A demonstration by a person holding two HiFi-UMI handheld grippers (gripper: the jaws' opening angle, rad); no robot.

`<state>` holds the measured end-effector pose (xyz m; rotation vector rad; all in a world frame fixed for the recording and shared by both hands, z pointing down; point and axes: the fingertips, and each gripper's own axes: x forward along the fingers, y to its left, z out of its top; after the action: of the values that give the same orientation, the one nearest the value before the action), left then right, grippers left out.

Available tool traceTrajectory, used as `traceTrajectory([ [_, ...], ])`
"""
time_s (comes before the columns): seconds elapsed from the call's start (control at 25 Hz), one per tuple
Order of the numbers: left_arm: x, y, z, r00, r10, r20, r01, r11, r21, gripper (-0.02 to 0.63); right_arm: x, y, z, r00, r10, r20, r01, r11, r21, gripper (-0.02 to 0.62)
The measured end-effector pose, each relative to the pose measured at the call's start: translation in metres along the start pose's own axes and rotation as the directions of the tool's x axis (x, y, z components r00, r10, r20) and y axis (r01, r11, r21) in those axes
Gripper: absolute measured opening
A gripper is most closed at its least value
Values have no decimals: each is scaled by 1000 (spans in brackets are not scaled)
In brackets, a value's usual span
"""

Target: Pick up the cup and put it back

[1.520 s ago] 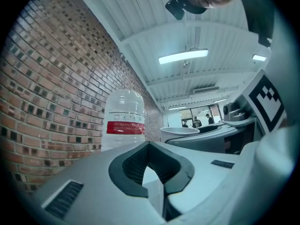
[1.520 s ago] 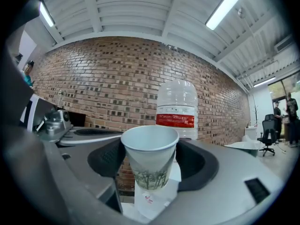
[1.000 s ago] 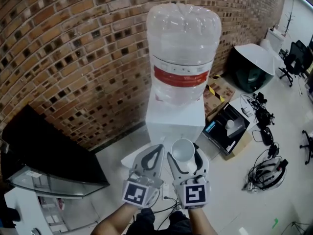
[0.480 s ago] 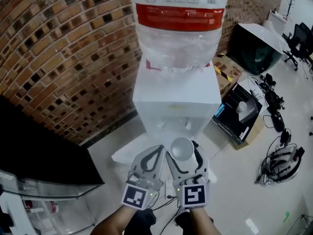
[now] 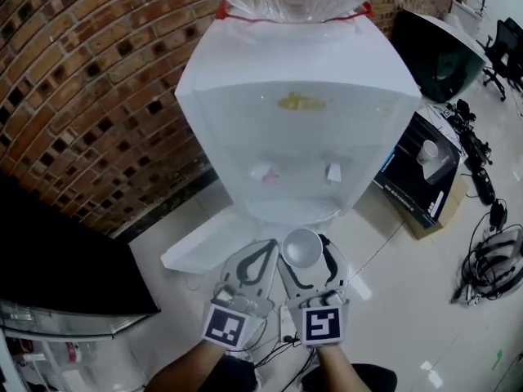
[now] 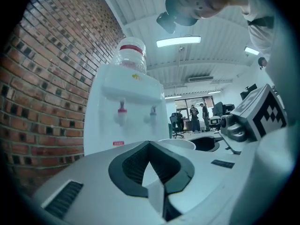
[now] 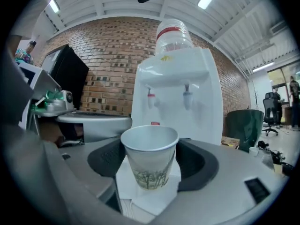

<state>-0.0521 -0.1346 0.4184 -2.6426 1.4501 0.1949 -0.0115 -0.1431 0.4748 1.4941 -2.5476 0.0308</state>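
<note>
Tree-printed cup (image 7: 149, 156) (dispenser label (image 7: 154, 123) illegible)

Ahead of both jaws: water dispenser (image 5: 298, 137), blocking. Gap before it: bare floor (image 5: 417, 300), passable. Left of jaws: brick wall (image 5: 82, 80). Right: open floor.

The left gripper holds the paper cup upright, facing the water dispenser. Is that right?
Not quite: the right gripper holds the paper cup, as the right gripper view shows. The left gripper has its jaws together with nothing between them. The cup is upright and faces the water dispenser.
</note>
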Motion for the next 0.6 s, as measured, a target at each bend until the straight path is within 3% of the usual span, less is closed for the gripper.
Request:
traceTrajectory([
  [0.32, 3, 8, -121, 998, -54, -26, 54, 998, 18, 2, 40, 0, -117, 1000, -27, 12, 27, 999, 25, 344],
  [0.6, 12, 18, -205, 997, -71, -40, 70, 997, -20, 2, 71, -12, -194, 998, -63, 21, 63, 997, 33, 344],
])
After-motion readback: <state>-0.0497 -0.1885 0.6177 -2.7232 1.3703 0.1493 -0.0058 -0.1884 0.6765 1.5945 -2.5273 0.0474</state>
